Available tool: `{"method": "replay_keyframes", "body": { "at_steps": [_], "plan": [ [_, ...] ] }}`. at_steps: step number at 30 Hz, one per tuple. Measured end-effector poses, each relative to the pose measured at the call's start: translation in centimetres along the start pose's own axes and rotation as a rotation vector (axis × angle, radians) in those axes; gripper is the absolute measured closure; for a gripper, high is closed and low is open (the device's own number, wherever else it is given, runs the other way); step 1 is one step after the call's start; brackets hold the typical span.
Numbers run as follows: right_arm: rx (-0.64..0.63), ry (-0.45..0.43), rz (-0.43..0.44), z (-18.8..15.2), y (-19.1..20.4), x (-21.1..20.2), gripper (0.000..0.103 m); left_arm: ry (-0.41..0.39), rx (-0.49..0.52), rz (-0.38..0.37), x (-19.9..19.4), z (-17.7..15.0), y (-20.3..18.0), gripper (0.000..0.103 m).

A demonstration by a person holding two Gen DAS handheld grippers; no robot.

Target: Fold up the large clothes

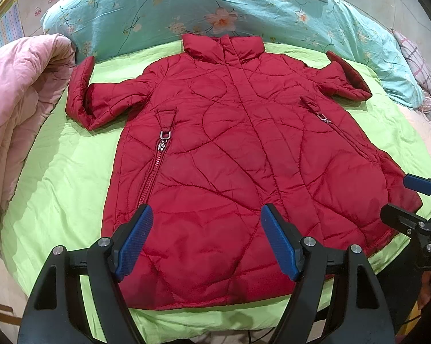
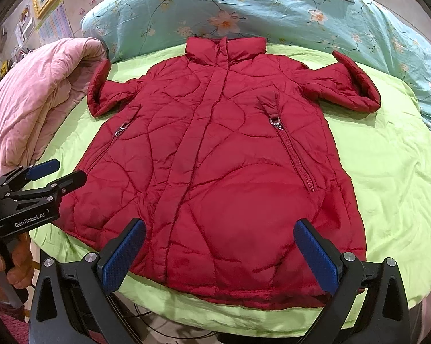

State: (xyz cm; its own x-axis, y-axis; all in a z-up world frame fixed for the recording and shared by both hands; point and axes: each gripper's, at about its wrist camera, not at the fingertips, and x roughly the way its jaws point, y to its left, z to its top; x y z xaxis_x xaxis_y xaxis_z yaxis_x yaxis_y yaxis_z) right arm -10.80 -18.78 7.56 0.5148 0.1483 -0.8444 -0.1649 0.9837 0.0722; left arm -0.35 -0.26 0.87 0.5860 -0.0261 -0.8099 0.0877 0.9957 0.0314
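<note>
Spread over the bed, a lime-green sheet (image 1: pixel 63 172) carries the red quilted coat (image 1: pixel 238 154), which we see lying flat and front up, collar toward the far edge beside the turquoise floral duvet (image 1: pixel 158 8) and hem at the near edge closest to us. Both sleeves are bent, cuffs turned toward the far edge. A pink quilt (image 1: pixel 20 91) is bunched along the sheet's left edge. We hold the left gripper (image 1: pixel 207 240) above the hem, left of the coat's middle, its blue pads standing wide apart with nothing between them and clear of the fabric. Our right gripper (image 2: pixel 219 253) hangs over the hem further right, jaws likewise wide and empty. Seen from the right wrist view, the left gripper sits just off the coat's near left corner, over the sheet, with a hand (image 2: pixel 6 269) around its handle. From the left wrist view, the right gripper appears at the coat's near right corner.
</note>
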Motion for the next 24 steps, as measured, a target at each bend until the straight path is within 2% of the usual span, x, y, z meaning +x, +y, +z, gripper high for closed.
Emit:
{"method": "replay_keyframes", "body": {
  "at_steps": [6,8,12,14,19,24],
  "plan": [
    [0.001,-0.010,0.006,0.2,0.0,0.0,0.000,-0.022,0.021,0.025,0.0,0.0,-0.1,0.025],
    [0.001,-0.012,0.009,0.3,0.1,0.1,0.000,-0.059,0.063,0.079,0.2,0.0,-0.4,0.025],
    [0.002,-0.014,0.015,0.5,-0.1,0.2,0.000,-0.059,0.073,0.088,0.5,0.2,-0.4,0.025],
    [0.006,-0.007,0.019,0.7,-0.2,0.3,0.000,-0.062,0.096,0.117,0.7,0.4,-0.4,0.025],
    [0.015,-0.014,0.018,1.4,-0.9,0.6,0.000,-0.054,0.078,0.103,1.2,0.7,-0.2,0.025],
    [0.023,-0.031,0.016,2.5,-2.1,1.0,0.000,-0.116,0.090,0.146,1.3,1.3,-0.1,0.025]
  ]
}}
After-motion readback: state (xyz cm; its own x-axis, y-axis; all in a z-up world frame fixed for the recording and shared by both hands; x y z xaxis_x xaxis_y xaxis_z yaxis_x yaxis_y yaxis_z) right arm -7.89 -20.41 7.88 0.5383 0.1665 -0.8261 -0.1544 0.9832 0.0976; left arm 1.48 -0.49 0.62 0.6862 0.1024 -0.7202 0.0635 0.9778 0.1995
